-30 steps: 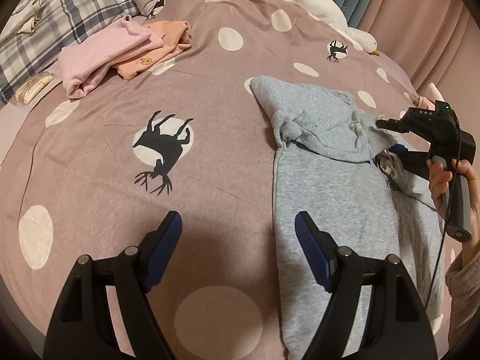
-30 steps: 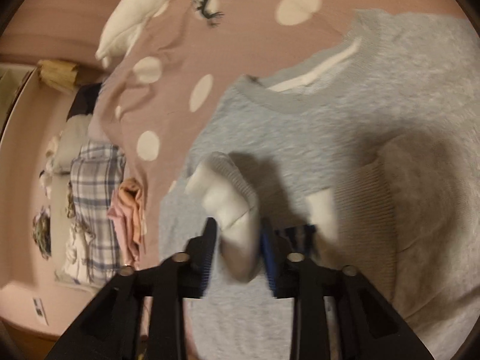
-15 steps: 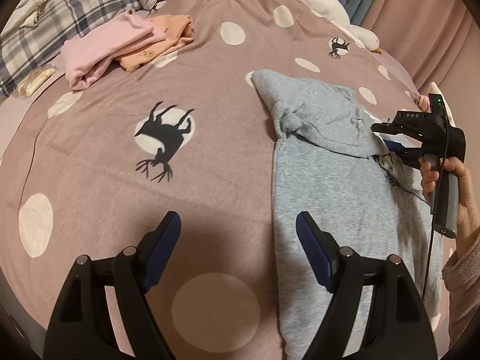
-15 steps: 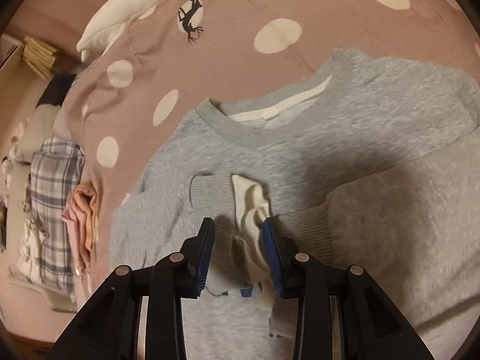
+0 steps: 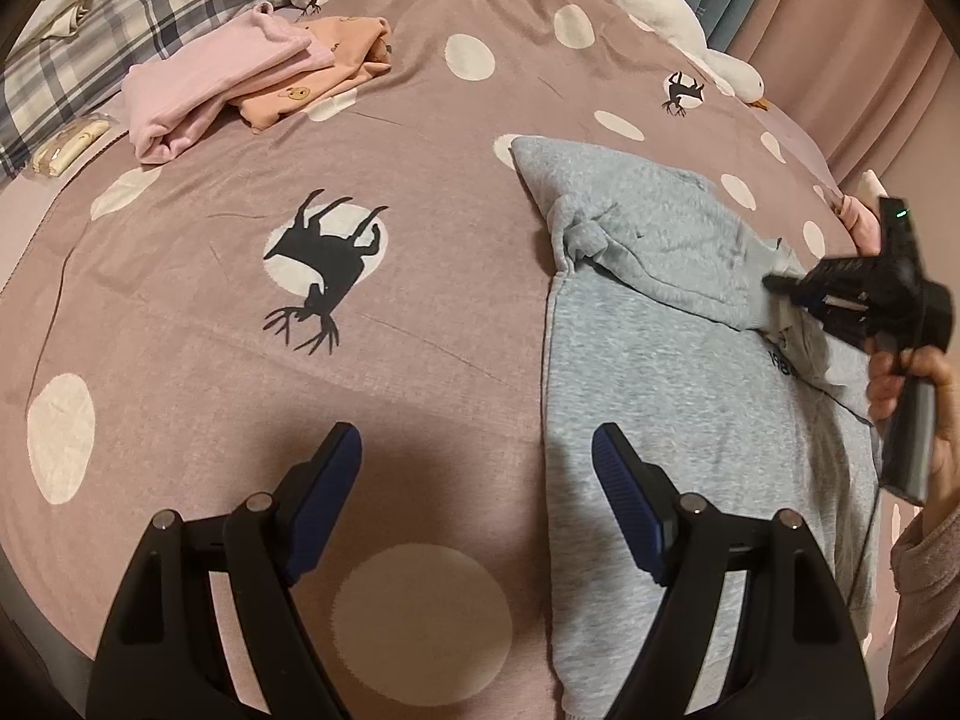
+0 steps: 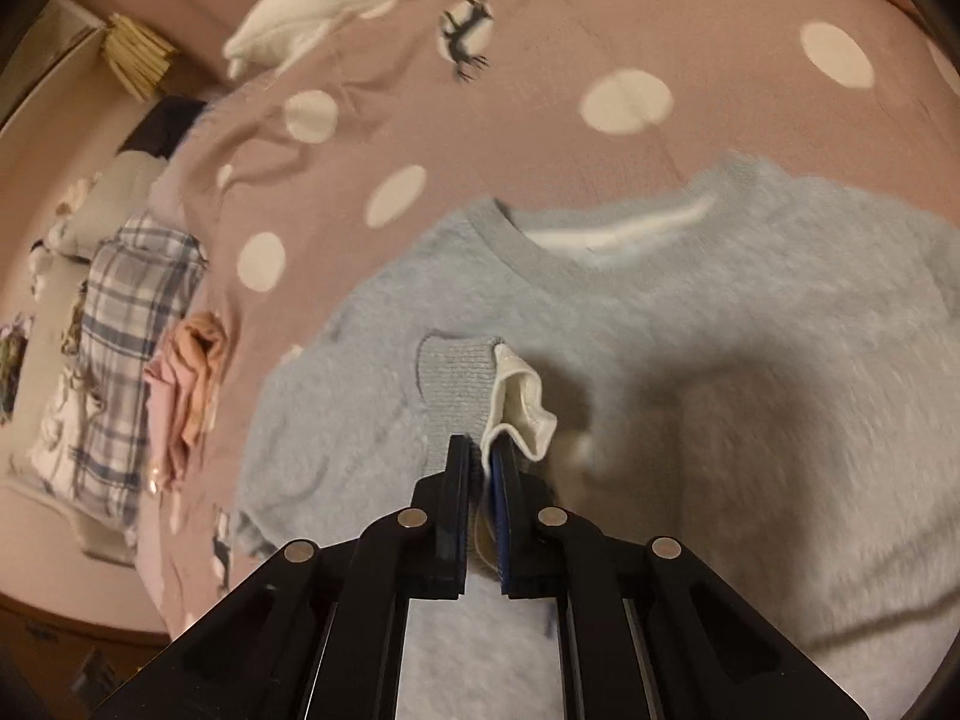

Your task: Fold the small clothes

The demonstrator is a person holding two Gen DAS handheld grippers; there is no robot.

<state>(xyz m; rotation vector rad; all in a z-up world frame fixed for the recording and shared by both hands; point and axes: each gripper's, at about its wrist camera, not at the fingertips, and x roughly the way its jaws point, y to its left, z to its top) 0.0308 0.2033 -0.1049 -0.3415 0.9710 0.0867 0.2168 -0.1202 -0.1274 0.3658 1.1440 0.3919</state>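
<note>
A grey sweatshirt (image 5: 678,396) lies spread on the bed, on a dusty-pink bedspread (image 5: 240,312) printed with pale dots and black deer silhouettes. One sleeve is folded across its chest, and its ribbed cuff (image 6: 459,384) sits below the neckline, turned back at the edge so the white lining shows. The right tool (image 6: 480,468) has just been closing and its jaws now stand almost together, pinching that cuff between the blue pads; the white lining curls out past the tips. From the left wrist view the same right tool (image 5: 780,285) shows at the far side of the sweatshirt, held by a hand (image 5: 912,384) whose fingers wrap the grip, with a pinkish fuzzy sleeve (image 5: 924,588) below it. The left tool (image 5: 477,462) hangs above the near part of the bed with its jaws spread wide and nothing between them; its right finger sits over the sweatshirt's left edge, its left finger over bare bedspread, and I cannot tell whether either touches the cloth. Farther up the bed, well apart from the sweatshirt, a pink garment (image 5: 204,84) lies folded, overlapping an orange garment (image 5: 324,78) with small printed faces. A plaid blanket (image 5: 120,18) lies beyond them by the bed's head, and a long white plush goose (image 5: 648,6) stretches along the far edge near the curtains (image 5: 852,30).
</note>
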